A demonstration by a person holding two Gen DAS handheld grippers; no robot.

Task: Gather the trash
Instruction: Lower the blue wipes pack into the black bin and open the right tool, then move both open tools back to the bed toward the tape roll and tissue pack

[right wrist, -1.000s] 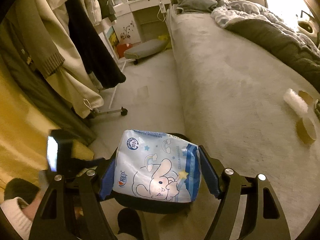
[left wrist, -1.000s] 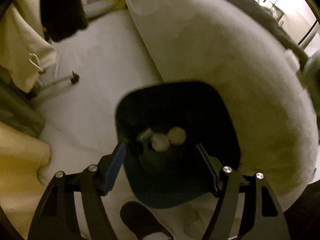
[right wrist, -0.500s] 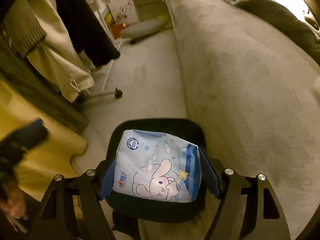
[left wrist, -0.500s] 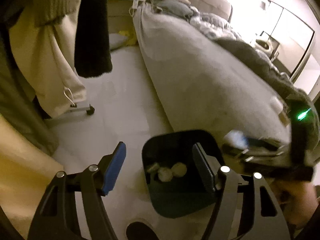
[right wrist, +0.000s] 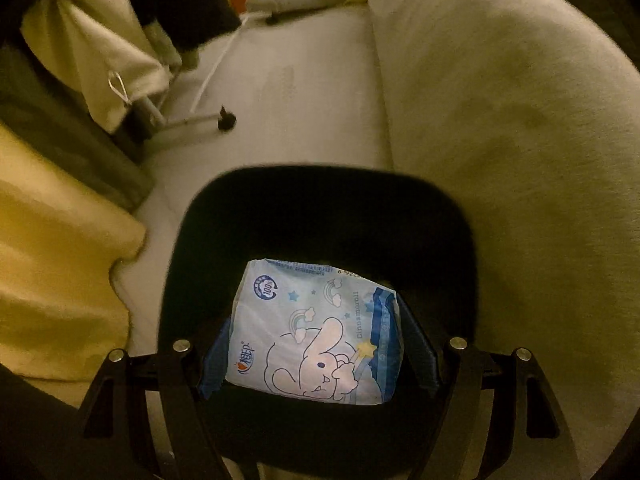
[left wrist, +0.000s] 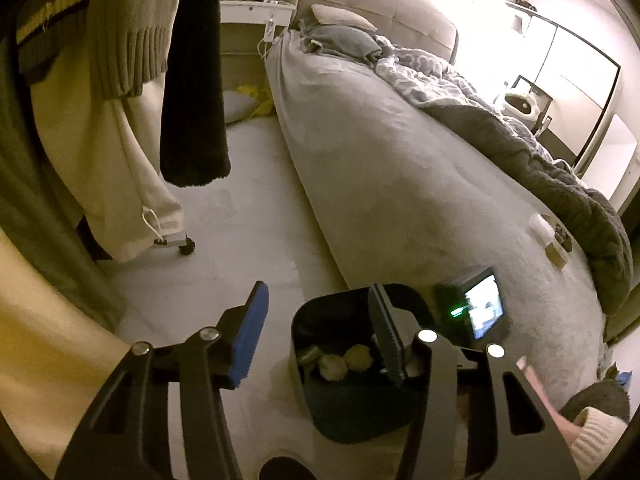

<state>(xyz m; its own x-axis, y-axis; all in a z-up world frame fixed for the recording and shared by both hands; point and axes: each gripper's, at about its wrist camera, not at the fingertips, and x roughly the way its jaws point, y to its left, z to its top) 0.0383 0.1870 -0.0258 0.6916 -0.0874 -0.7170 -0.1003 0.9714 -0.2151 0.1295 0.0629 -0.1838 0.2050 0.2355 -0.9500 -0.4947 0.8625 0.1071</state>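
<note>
A dark trash bin (left wrist: pixel 344 412) stands on the floor beside the bed, with crumpled paper balls (left wrist: pixel 346 362) inside. My left gripper (left wrist: pixel 320 340) is open and empty above the bin's left edge. In the right wrist view my right gripper (right wrist: pixel 316 344) is shut on a light blue tissue pack with a cartoon rabbit (right wrist: pixel 316 336), held right over the bin's opening (right wrist: pixel 312 224). The right gripper's camera screen (left wrist: pixel 482 306) shows in the left wrist view beside the bin.
The grey bed (left wrist: pixel 400 168) runs along the right, with a dark blanket (left wrist: pixel 560 176) and small items (left wrist: pixel 554 244) on it. Hanging clothes (left wrist: pixel 120 80) on a wheeled rack (left wrist: pixel 182 245) stand left. A yellow cloth (right wrist: pixel 52 280) lies left of the bin.
My right gripper has moved down closer over the bin with the tissue pack. My left gripper has drawn back and tilted up, so the bin sits lower and to the right in its view.
</note>
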